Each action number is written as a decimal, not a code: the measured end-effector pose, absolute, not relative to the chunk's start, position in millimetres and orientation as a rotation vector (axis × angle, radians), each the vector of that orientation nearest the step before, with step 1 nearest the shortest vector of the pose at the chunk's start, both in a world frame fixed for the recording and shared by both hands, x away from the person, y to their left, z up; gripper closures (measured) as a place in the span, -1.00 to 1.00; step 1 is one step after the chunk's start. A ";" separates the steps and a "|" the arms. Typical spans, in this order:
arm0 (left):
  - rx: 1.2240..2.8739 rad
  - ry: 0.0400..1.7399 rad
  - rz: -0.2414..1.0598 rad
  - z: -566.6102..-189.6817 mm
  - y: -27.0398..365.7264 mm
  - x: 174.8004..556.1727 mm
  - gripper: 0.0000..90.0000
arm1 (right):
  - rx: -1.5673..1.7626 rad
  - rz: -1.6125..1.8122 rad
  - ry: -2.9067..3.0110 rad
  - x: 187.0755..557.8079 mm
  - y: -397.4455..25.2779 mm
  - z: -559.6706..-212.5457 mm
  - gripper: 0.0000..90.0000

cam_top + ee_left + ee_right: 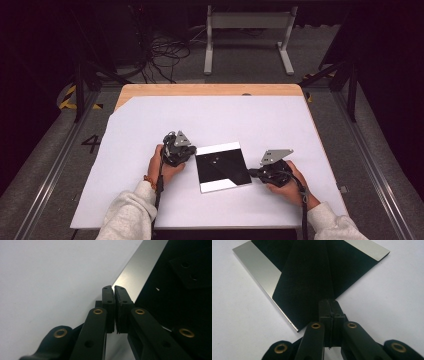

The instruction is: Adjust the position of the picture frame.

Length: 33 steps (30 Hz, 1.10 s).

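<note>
Left gripper [186,150] sits at the left edge of the square plate [222,166], just at its far-left corner. In the left gripper view its jaws are pressed together, tips [114,293] over the plate's silver strip [135,275]; I can't tell if they pinch anything, nothing shows between the pads, so I read them as clenched empty. The plate lies flat on the white sheet [150,125], mid-table, slightly near of centre, between the two hands. It's a shiny slab with a black sheet [312,272] on top; silver shows along the far edge and at the near-left corner, so the black layer looks folded or set diagonally. Right gripper [256,173] is at the plate's near-right corner. In the right gripper view its jaws are clamped tight, tips [329,302] right at the corner of the black sheet, where a crease runs away from them; looks like it pinches that corner, though the contact itself is hard to confirm. My read: step in hand is a grip on the black sheet's corner, left gripper steadying the plate. Next move probably calls for a slow lift or fold of the corner by the right, with the left pressing down so the plate doesn't slide on the sheet.
</note>
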<state>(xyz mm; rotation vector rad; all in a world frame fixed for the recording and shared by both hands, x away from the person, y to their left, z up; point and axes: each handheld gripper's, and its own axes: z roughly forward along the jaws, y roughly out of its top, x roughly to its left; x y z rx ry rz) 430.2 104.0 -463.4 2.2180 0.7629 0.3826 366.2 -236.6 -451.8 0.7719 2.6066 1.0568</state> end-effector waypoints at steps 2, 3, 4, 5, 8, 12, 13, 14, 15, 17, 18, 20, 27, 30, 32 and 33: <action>2.217 0.750 0.369 -461.2 107.2 423.7 0.96 | 0.767 1.051 2.605 365.2 -236.7 -451.4 1.00; 2.224 0.743 0.367 -460.6 107.7 420.5 0.96 | 0.773 1.054 2.604 364.6 -236.9 -451.5 1.00; 2.231 0.732 0.355 -460.1 108.5 416.4 0.96 | 0.772 1.054 2.607 363.9 -237.1 -451.4 1.00; 2.241 0.721 0.348 -460.1 109.4 411.7 0.96 | 0.767 1.051 2.607 362.6 -237.3 -451.2 1.00; 2.251 0.707 0.330 -461.0 110.0 404.9 0.96 | 0.758 1.051 2.621 356.5 -238.9 -450.9 1.00; 2.265 0.690 0.323 -462.9 109.9 395.6 0.96 | 0.750 1.049 2.625 349.9 -239.0 -451.0 1.00; 2.260 0.690 0.321 -463.5 109.9 393.8 0.96 | 0.757 1.058 2.621 346.8 -240.0 -451.6 1.00; 2.260 0.690 0.321 -463.5 109.9 393.8 0.95 | 0.757 1.058 2.621 346.8 -240.0 -451.6 1.00; 2.253 0.693 0.318 -464.2 109.9 393.7 0.95 | 0.763 1.072 2.621 345.8 -241.1 -452.3 1.00; 2.252 0.689 0.319 -464.5 108.7 394.6 0.95 | 0.777 1.094 2.622 345.1 -242.8 -453.2 1.00; 2.251 0.681 0.331 -465.0 106.6 395.5 0.95 | 0.780 1.100 2.621 344.9 -243.0 -453.6 1.00; 2.252 0.663 0.339 -465.4 100.8 397.7 0.96 | 0.777 1.101 2.621 344.6 -242.9 -453.6 1.00; 2.247 0.663 0.349 -465.2 94.7 407.1 1.00 | 0.762 1.091 2.623 343.5 -242.8 -453.1 1.00; 2.247 0.667 0.354 -464.9 90.9 411.6 1.00 | 0.762 1.090 2.620 343.2 -242.7 -453.0 1.00; 2.241 0.674 0.340 -465.0 89.8 415.8 1.00 | 0.751 1.080 2.617 342.4 -242.2 -452.8 1.00; 2.240 0.675 0.347 -464.9 88.7 417.6 1.00 | 0.752 1.078 2.615 342.2 -242.0 -452.7 1.00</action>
